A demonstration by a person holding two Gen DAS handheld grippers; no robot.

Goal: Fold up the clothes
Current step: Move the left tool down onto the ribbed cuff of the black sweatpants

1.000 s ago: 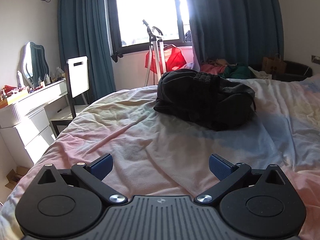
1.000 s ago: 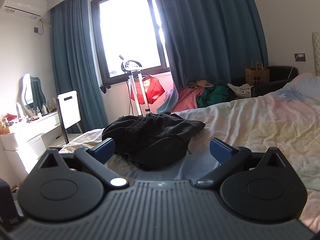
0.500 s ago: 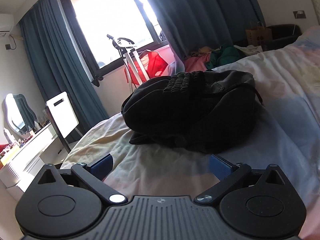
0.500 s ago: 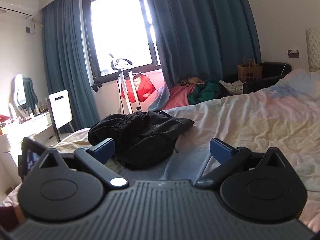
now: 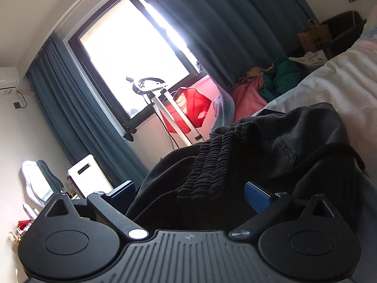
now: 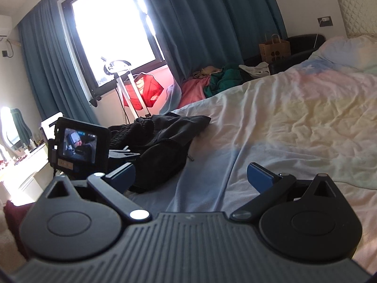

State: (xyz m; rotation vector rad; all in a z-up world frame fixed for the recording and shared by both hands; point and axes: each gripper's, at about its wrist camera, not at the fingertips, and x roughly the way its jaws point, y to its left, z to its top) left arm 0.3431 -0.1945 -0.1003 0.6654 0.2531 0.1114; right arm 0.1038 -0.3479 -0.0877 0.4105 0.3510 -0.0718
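Black garment [image 5: 235, 165], heaped on the bed [image 6: 294, 118], bulges between the left gripper's [image 5: 189, 192] spread, unclenched jaws, while the right gripper's [image 6: 190, 175] equally spread jaws sit beside the heap.

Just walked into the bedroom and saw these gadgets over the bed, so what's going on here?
Someone is about to fold clothes. The left hand-held gripper is open and pushed up against a crumpled black garment lying on the bed, the ribbed waistband between its fingers, not yet gripped. The right hand-held gripper is open too, over bare sheet beside the garment, holding nothing.
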